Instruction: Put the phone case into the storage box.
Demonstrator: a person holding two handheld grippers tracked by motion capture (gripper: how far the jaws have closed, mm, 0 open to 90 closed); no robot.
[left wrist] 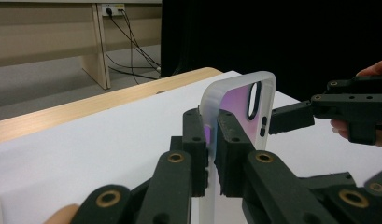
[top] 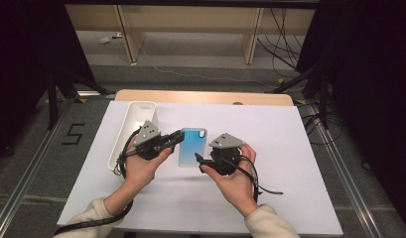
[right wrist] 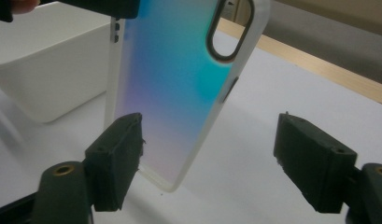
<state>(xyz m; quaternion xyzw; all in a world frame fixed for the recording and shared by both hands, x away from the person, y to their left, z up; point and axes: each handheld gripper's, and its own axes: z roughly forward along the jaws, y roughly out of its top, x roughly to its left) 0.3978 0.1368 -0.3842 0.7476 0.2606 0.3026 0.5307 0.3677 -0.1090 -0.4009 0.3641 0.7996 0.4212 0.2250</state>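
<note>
Phone case (top: 192, 146): a translucent case with a blue-to-pink sheen and a black-rimmed camera cut-out, at the centre of the high view, between the two tools and above the white sheet that covers the table (top: 290, 148).
Left tool (top: 178, 137): at centre left in the high view, held in the person's left hand (top: 141, 166); it is clenched on the case's long edge. In the left gripper view the two black jaws pinch the frosted rim from both sides, with the case standing on edge above them.
Right tool (top: 199, 159): at centre right in the high view, held in the right hand (top: 235, 181), just beside the case's lower corner. It is released: in the right gripper view the jaws stand wide apart, the left one just at the case's lower edge, the right one well clear of it.
Bin (top: 133, 129): a long white bin at the left of the sheet in the high view, just beyond the left hand.
Table edge: a strip of light wood shows past the far side of the sheet.
</note>
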